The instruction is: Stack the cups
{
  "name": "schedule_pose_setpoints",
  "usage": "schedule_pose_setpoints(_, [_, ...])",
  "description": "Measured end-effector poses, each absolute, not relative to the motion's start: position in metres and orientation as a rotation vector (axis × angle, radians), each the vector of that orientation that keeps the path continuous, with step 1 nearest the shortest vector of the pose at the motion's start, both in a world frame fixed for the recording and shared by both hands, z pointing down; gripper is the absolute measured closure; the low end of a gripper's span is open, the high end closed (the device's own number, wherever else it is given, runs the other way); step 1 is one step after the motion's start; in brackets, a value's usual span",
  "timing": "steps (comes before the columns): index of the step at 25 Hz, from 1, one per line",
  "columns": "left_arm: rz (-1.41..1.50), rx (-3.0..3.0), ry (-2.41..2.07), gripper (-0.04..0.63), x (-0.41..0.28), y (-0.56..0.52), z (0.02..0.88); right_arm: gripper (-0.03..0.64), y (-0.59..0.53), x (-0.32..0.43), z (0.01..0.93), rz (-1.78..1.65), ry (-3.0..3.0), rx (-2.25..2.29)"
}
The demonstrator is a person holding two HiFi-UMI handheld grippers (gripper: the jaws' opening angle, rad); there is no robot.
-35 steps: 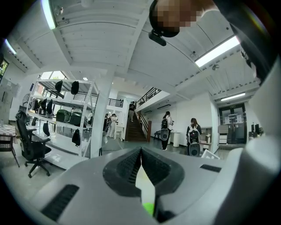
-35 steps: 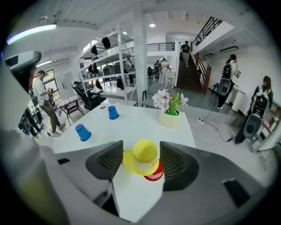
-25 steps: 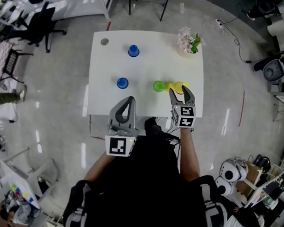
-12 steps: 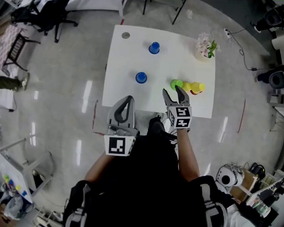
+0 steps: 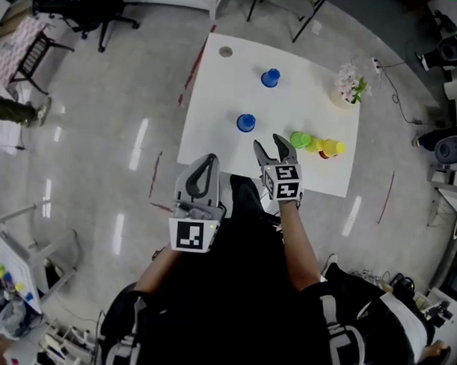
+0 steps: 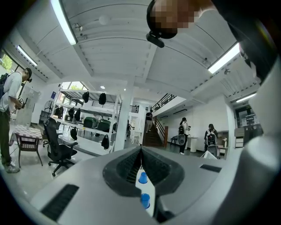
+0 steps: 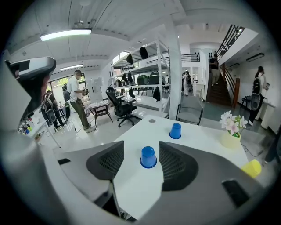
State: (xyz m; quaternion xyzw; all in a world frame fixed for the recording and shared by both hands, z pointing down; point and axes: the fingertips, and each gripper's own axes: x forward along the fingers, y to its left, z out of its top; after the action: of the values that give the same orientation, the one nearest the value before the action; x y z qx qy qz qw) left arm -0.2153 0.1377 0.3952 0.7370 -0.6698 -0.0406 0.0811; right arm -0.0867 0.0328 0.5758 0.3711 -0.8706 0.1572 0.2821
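Two blue cups stand upside down on the white table (image 5: 208, 132): a near one (image 5: 246, 123) and a far one (image 5: 271, 78). To their right a green cup (image 5: 300, 139) and yellow cups (image 5: 323, 147) sit close together. My right gripper (image 5: 271, 146) is open, just in front of the near blue cup. In the right gripper view that cup (image 7: 148, 157) shows between the spread jaws of my right gripper (image 7: 141, 144), a little ahead and apart from them. My left gripper (image 5: 207, 161) is shut and empty, held off the table's near edge; the left gripper view (image 6: 141, 151) shows both blue cups through the slit.
A pot of flowers (image 5: 350, 86) stands at the table's far right corner, and a small grey disc (image 5: 226, 51) lies at its far left. Office chairs (image 5: 92, 8) stand on the glossy floor beyond. A person (image 7: 79, 101) stands off to the left.
My right gripper has swung left, away from the green and yellow cups and in front of the near blue cup. The head view has shifted, so the table sits further right. The left gripper stays put.
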Motion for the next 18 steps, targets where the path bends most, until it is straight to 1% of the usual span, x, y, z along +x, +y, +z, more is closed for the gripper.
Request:
schedule_pose_setpoints(10, [-0.108,2.090,-2.086,0.574,-0.246,0.111,0.409,0.351,-0.002,-0.128,0.637,0.452,-2.232,0.854])
schedule_pose_setpoints(18, [-0.053,2.015,-2.126,0.574,-0.260,0.077,0.424,0.347,-0.028,-0.140,0.674,0.482,-2.153,0.760])
